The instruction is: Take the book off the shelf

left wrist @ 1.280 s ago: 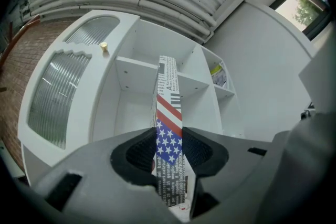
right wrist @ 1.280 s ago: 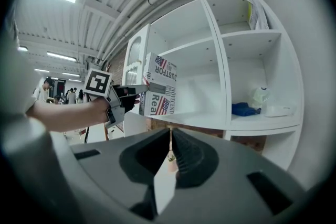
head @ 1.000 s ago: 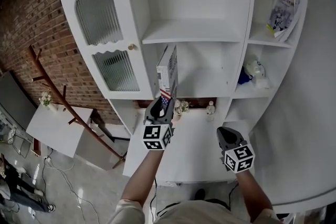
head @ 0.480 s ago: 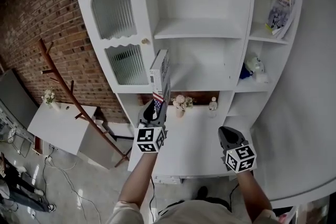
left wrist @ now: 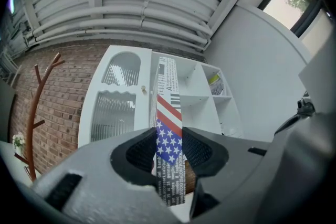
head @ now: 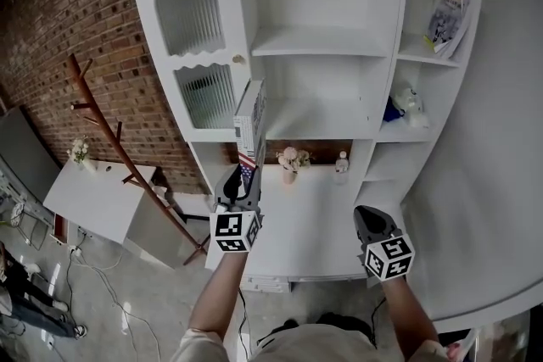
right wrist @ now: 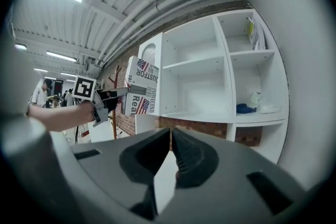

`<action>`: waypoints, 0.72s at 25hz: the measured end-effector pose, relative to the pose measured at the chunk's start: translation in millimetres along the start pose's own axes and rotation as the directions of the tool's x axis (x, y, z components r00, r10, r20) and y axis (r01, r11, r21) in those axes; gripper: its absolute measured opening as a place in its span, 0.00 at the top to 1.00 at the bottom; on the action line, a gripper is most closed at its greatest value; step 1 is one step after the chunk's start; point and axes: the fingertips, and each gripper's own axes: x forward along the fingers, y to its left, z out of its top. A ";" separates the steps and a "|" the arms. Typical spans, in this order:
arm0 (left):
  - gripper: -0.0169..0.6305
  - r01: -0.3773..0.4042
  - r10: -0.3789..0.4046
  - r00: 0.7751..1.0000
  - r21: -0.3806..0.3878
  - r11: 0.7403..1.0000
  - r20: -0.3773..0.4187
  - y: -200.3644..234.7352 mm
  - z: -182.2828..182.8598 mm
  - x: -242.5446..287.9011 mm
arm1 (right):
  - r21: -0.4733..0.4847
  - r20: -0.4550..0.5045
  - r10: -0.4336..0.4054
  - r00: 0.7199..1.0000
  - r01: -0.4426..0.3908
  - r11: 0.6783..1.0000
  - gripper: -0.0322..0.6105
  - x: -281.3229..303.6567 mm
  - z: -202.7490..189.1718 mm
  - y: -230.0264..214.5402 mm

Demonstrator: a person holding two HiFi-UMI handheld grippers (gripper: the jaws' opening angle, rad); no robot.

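The book (head: 250, 119), white with a stars-and-stripes spine, stands upright in my left gripper (head: 241, 174), clear of the white shelf unit (head: 322, 55) and in front of its left middle bay. In the left gripper view the book's spine (left wrist: 169, 128) runs up between the two black pads, which press on it from both sides. From the right gripper view the book (right wrist: 140, 93) and the left gripper (right wrist: 113, 96) show out at the left of the shelf unit (right wrist: 210, 76). My right gripper (head: 366, 219) hangs lower right over the white counter, jaws closed together with nothing in them.
A second book (head: 445, 13) leans in the top right bay; a blue and white object (head: 400, 108) lies in the bay below. Small figurines (head: 292, 158) stand on the counter (head: 310, 225). A wooden coat rack (head: 110, 140) and a white table (head: 89, 199) stand at the left.
My left gripper has carried the book leftward and away from the shelf's middle bay. The right gripper has stayed put.
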 end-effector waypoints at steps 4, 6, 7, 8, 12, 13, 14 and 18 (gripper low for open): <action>0.72 -0.029 0.029 1.000 -0.005 1.000 -0.002 -7.7 0.8 -13.2 | -0.005 0.005 0.016 1.000 -0.016 1.000 0.90 -5.9 1.2 -10.0; 0.72 -0.048 0.048 0.999 -0.008 0.999 -0.003 -11.9 2.9 -19.4 | -0.009 0.002 0.030 1.000 -0.030 1.000 0.90 -8.1 1.9 -15.9; 0.72 -0.057 0.057 0.998 -0.008 0.998 -0.003 -14.6 4.2 -22.5 | -0.012 0.000 0.040 0.999 -0.040 0.999 0.90 -9.4 2.0 -18.8; 0.72 -0.066 0.066 0.998 -0.007 0.998 -0.001 -17.8 5.8 -25.3 | -0.017 -0.002 0.048 0.999 -0.048 0.999 0.90 -11.0 2.2 -22.2; 0.72 -0.098 0.098 0.995 -0.005 0.995 0.008 -31.2 11.3 -35.8 | -0.029 -0.002 0.070 0.998 -0.070 0.997 0.90 -19.7 5.1 -37.8; 0.72 -0.104 0.104 0.995 -0.006 0.995 0.007 -34.1 11.5 -39.2 | -0.030 -0.001 0.072 0.997 -0.072 0.997 0.90 -22.5 5.0 -41.2; 0.72 -0.109 0.109 0.994 -0.006 0.994 0.006 -36.7 11.4 -42.6 | -0.030 0.000 0.073 0.997 -0.073 0.997 0.90 -25.2 4.5 -44.7; 0.72 -0.123 0.123 0.992 -0.003 0.992 0.007 -45.3 9.5 -54.2 | -0.028 0.006 0.069 0.998 -0.069 0.997 0.90 -34.8 1.6 -58.8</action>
